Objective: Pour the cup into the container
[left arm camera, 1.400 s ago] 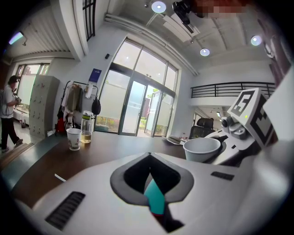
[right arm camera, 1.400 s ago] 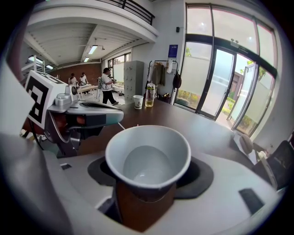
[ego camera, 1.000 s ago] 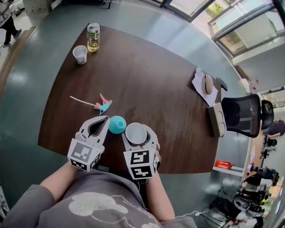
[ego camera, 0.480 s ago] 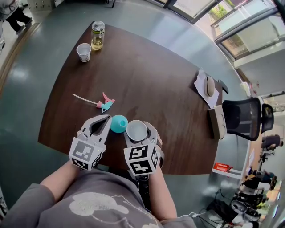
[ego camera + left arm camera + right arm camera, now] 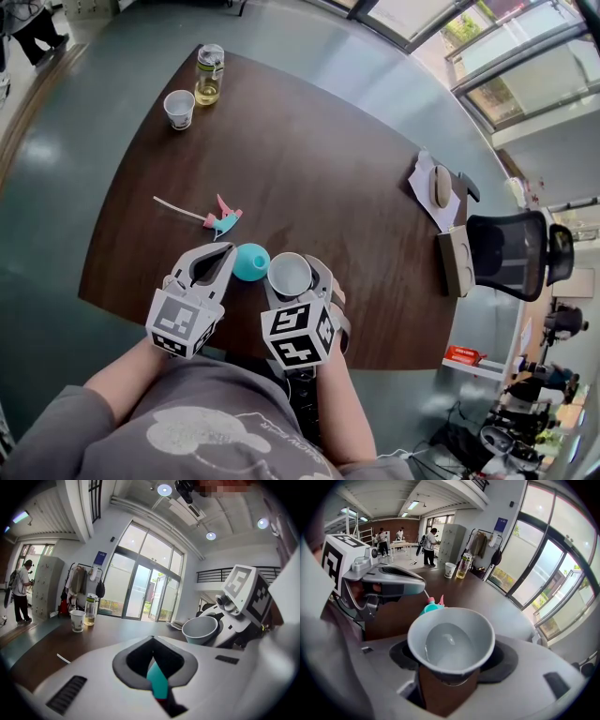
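My right gripper (image 5: 289, 278) is shut on a grey cup (image 5: 288, 274), mouth up, just above the near part of the brown table (image 5: 319, 178). Clear liquid lies in the cup (image 5: 451, 645), which fills the middle of the right gripper view. A round teal container (image 5: 248, 262) stands on the table just left of the cup, touching neither gripper; its top (image 5: 425, 610) peeks over the rim. My left gripper (image 5: 225, 251) hovers left of the container, fingertips together, holding nothing. A teal sliver shows through the gap behind the tips of the left gripper (image 5: 152, 638).
A teal and pink spray head (image 5: 223, 222) with a white tube lies ahead of my left gripper. A paper cup (image 5: 179, 108) and a bottle of yellow liquid (image 5: 209, 75) stand at the far left corner. A mouse (image 5: 438, 185) and an office chair (image 5: 511, 248) are at the right.
My right gripper has rolled slightly with the cup still in its grip. The left gripper and the teal container have stayed where they were.
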The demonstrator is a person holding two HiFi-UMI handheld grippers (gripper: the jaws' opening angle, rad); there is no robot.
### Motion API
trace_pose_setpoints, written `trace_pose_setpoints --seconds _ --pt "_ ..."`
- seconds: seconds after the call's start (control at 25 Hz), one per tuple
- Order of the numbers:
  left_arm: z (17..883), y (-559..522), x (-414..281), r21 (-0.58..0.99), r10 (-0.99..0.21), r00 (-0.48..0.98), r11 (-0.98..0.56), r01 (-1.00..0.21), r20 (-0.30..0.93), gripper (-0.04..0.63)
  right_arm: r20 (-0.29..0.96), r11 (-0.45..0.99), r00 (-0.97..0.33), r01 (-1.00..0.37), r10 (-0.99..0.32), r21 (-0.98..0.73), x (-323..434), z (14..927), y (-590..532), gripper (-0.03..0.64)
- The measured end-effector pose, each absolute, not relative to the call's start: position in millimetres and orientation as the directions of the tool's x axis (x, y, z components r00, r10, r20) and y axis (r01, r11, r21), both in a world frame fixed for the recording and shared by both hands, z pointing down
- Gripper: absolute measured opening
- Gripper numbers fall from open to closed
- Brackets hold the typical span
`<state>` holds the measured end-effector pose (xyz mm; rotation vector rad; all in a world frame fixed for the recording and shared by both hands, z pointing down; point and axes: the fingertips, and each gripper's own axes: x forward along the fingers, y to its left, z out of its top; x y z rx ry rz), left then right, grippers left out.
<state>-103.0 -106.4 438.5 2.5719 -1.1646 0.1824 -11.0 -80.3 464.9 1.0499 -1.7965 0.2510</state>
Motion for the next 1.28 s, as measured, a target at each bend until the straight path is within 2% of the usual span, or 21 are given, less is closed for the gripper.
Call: trace_pose_setpoints --seconds 0.64,0.96,1.28 --pt "443.7 -111.7 -107.3 0.236 -0.716 0.654 -0.611 -0.756 0.243 0.007 0.858 0.648 -0.084 -0.694 -0.507 0.315 -15.0 470.1 -81.8 0.299" --pt "443.7 -112.0 -106.3 0.238 -0.711 0.661 -0.617 -0.750 0.240 0.008 0.869 0.651 -0.004 -0.664 -0.495 0.368 -10.0 467.5 -82.8 0.298" --pt "442.1 -110.9 -106.2 0.242 -0.710 0.664 -0.619 -0.747 0.235 0.006 0.876 0.671 0.021 -0.634 -0.482 0.384 -10.6 464.9 -82.7 0.298"
